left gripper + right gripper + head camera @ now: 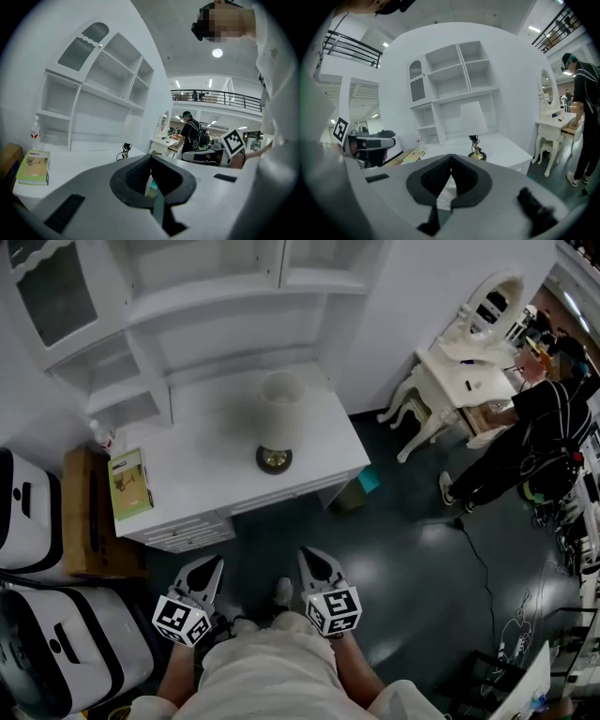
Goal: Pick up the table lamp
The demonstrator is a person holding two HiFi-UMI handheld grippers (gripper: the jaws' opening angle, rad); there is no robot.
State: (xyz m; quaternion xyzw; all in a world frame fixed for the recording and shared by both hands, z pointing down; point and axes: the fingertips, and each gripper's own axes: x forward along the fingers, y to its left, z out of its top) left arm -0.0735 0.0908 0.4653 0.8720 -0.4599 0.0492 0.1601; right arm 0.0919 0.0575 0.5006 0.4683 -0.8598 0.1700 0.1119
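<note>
The table lamp (278, 418) stands upright on the white desk (202, 479), with a pale shade and a round brass base. In the right gripper view the lamp (472, 119) rises beyond the shut jaws. The left gripper view shows only the lamp's stem and cord (124, 151); its shade blends into the white wall. My left gripper (210, 568) and right gripper (313, 562) hang side by side over the dark floor, short of the desk's front edge and well apart from the lamp. Both are shut, with nothing between the jaws.
A green book (131, 482) and a small bottle (101, 435) lie at the desk's left end, under white shelves (187, 324). A brown box (89, 512) and white cases (28, 512) stand left. At right are a teal bin (368, 480), a dressing table (464, 376) and a person in black (534, 437).
</note>
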